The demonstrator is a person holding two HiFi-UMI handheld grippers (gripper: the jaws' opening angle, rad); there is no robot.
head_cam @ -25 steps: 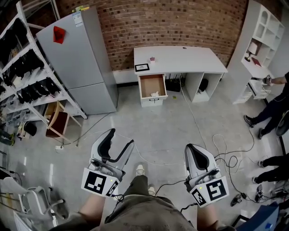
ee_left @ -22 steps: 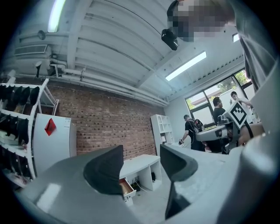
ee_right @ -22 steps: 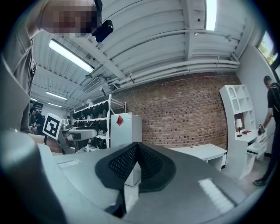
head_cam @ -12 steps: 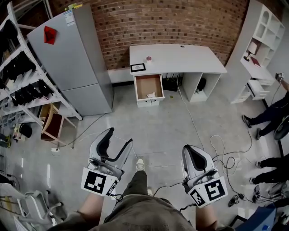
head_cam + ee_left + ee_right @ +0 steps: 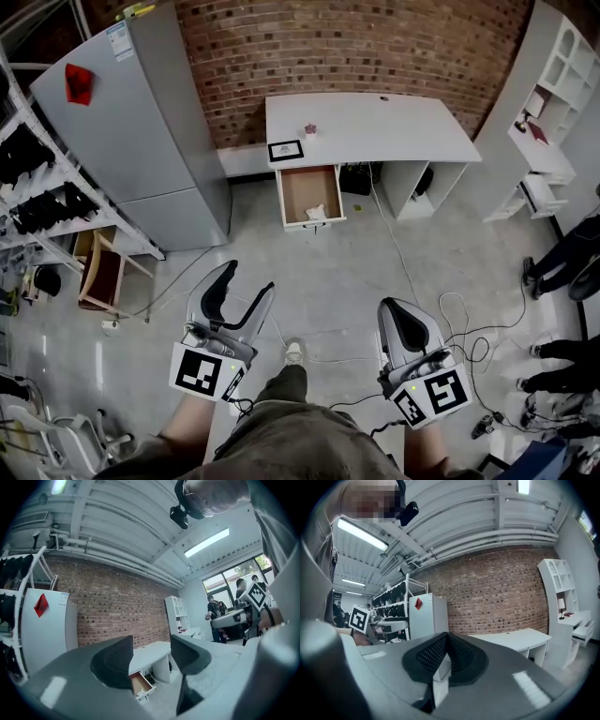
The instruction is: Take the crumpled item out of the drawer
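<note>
The crumpled item (image 5: 316, 212), small and pale, lies in the open drawer (image 5: 302, 187) under the white surface (image 5: 394, 131), near the drawer's front right corner. Nothing of the task looks done: the person stands well back across the floor (image 5: 375, 272), so approach, grasp and lifting out all remain. The left hand-held gripper (image 5: 247, 287) has its jaws spread wide with nothing between them. The right hand-held gripper (image 5: 395, 310) has its jaws pressed together, empty. The item is too small to tell paper from cloth, and the right gripper view shows no drawer.
</note>
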